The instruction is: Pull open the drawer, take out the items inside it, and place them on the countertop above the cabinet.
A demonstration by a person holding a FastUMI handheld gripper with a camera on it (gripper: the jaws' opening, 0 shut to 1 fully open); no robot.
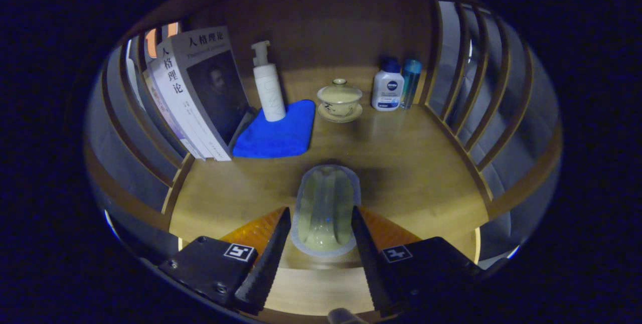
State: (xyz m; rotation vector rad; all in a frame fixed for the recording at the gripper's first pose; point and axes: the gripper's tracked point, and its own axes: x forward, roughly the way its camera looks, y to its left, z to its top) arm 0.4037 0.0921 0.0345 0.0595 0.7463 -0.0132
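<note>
Far ahead and to the left of the hand-held gripper (pixel 321 244), a row of books (pixel 193 96) leans against the curved slatted railing (pixel 145 133) that borders the wooden tabletop (pixel 411 163) on that side. Just right of the books a folded blue cloth (pixel 277 134) lies flat, and a white pump bottle (pixel 268 86) stands upright on its far part. Straight ahead and well beyond the fingers, a lidded cup on a saucer (pixel 339 100) stands apart from the cloth. Further right, a white bottle with a blue cap (pixel 387 87) and a slim blue bottle (pixel 410 82) stand touching or nearly so, close to the right railing (pixel 466 113).

Between those things and the fingers the tabletop is bare wood, with the widest open room ahead and to the right, up to the right railing.

The hand-held gripper is partly open, its two serrated fingers (pixel 266 259) flanking a pale, translucent rounded object (pixel 326 211) that sits between them on the tabletop near its front edge. Whether the fingers press on it cannot be told.
</note>
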